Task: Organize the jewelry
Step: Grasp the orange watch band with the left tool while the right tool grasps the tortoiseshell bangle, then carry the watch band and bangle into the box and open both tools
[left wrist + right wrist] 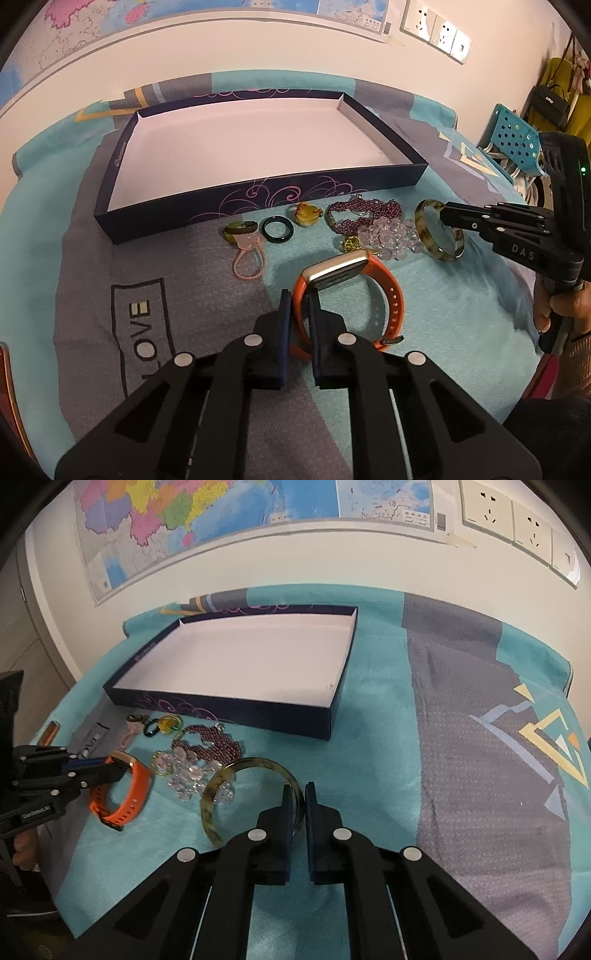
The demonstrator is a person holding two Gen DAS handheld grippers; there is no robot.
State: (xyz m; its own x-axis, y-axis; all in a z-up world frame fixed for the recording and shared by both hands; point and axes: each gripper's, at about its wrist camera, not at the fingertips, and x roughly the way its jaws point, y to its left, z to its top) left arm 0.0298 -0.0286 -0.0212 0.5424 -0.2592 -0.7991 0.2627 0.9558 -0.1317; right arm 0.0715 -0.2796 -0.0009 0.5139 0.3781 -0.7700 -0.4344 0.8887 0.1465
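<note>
My left gripper [300, 297] is shut on the strap of an orange watch [384, 291] with a gold face; the watch also shows in the right wrist view [138, 788]. My right gripper [300, 792] is shut on the rim of a mottled yellow-brown bangle [218, 786]; the bangle also shows in the left wrist view [424, 229]. A dark blue shallow box [258, 192] with a white inside stands behind the jewelry; it also shows in the right wrist view [295, 722].
Between box and grippers lie a dark ring [277, 230], a green and brown ring [240, 230], a pink cord [249, 264], a yellow charm [306, 215], a purple bead bracelet [362, 218] and clear crystal beads [391, 240]. A teal basket [513, 136] stands at the right.
</note>
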